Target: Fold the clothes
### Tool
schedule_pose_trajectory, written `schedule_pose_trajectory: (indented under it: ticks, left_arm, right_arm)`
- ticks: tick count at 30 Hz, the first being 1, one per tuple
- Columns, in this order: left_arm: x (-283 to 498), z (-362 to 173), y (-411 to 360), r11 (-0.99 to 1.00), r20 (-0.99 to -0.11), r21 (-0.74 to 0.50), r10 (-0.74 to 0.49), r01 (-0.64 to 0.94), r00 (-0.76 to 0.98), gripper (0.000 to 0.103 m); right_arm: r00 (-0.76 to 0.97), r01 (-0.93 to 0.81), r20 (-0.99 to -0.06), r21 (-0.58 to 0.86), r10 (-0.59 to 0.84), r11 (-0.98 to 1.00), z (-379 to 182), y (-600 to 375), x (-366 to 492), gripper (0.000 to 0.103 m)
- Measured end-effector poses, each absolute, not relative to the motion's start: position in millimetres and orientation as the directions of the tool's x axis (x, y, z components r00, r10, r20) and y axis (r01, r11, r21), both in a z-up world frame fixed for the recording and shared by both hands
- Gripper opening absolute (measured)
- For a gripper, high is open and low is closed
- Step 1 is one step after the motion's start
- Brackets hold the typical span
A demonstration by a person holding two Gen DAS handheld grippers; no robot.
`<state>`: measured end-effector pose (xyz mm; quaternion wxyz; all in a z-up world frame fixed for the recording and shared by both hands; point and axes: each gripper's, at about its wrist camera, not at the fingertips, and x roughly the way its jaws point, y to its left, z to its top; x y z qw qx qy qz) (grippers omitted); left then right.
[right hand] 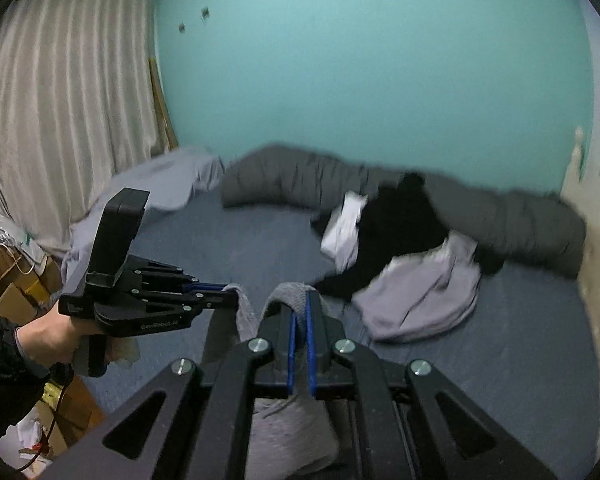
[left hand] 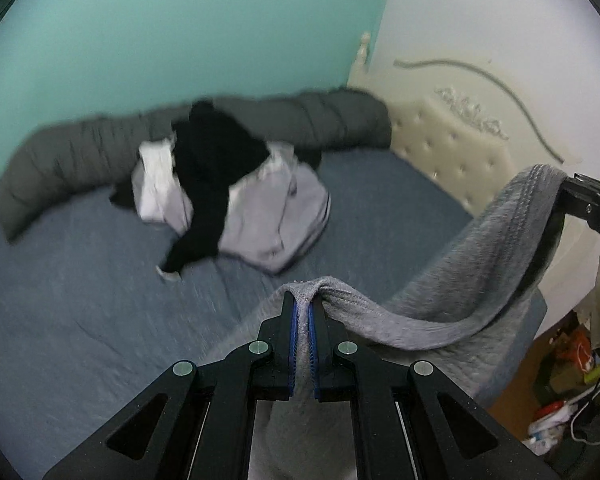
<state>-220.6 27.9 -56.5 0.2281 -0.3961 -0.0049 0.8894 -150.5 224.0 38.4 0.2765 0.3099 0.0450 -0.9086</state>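
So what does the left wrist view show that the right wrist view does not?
Only the left view shows the cream headboard and the floor clutter at the right.

Only the right view shows the curtain, the cardboard boxes and the person's hand on the left hand-held gripper.

Both show the grey garment pinched by both grippers, the clothes pile, the rolled duvet and the blue bed.

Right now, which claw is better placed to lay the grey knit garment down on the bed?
Neither clearly: the left claw and right claw each pinch an edge of the grey knit garment, held above the blue bedsheet. Both should probably lower together.
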Motion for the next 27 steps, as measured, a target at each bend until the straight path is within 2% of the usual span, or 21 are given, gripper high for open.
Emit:
schedule_pose_trajectory:
  ticks: [4, 10, 13, 14, 15, 17, 22, 27]
  left_arm:
    - [-239.4, -115.4, 31.0, -0.896, -0.746, -0.206, 0.404, -0.393, -0.529, 0.006]
    - [-262.4, -174.6, 24.9, -0.909, -0.781, -0.235, 0.387, -0.344, -0.49, 0.009]
    - [-270.1, -194.3, 19.0, -0.916, -0.792, -0.242, 0.376, -0.319, -0.481, 0.027]
    - [-271.0, -199.1, 15.9, -0.918, -0.792, -0.245, 0.375, -0.311, -0.482, 0.039]
    - [-271.1, -204.6, 9.4, -0.917, -0.789, -0.263, 0.383, -0.299, -0.48, 0.046]
    - [-270.8, -211.7, 1.0, -0.917, -0.792, -0.283, 0.389, -0.281, -0.47, 0.053]
    - [-256.1, -220.1, -3.2, -0.908, -0.785, -0.302, 0.41, -0.291, -0.464, 0.053]
    - [-238.5, -240.0, 42.4, -0.87, -0.789, -0.332, 0.468, -0.365, -0.398, 0.055]
  right_arm:
    - [-0.608, 0.512, -0.652, 0.114, -0.452, -0.852, -14.1, 216.9, -181.7, 0.004]
    - [-0.557, 0.471, -0.708, 0.161, -0.434, -0.867, -68.4, 220.6, -211.6, 0.004]
    - [-0.539, 0.437, -0.723, 0.199, -0.432, -0.877, -89.5, 228.2, -230.2, 0.004]
    - [-0.535, 0.425, -0.726, 0.211, -0.432, -0.88, -95.1, 231.1, -236.3, 0.004]
    - [-0.531, 0.41, -0.73, 0.225, -0.432, -0.884, -101.6, 234.6, -243.5, 0.004]
    - [-0.523, 0.38, -0.735, 0.251, -0.431, -0.89, -115.4, 241.9, -257.6, 0.004]
    - [-0.51, 0.339, -0.752, 0.271, -0.418, -0.901, -138.1, 249.9, -275.0, 0.004]
    - [-0.486, 0.296, -0.768, 0.304, -0.417, -0.906, -158.4, 257.7, -284.4, 0.004]
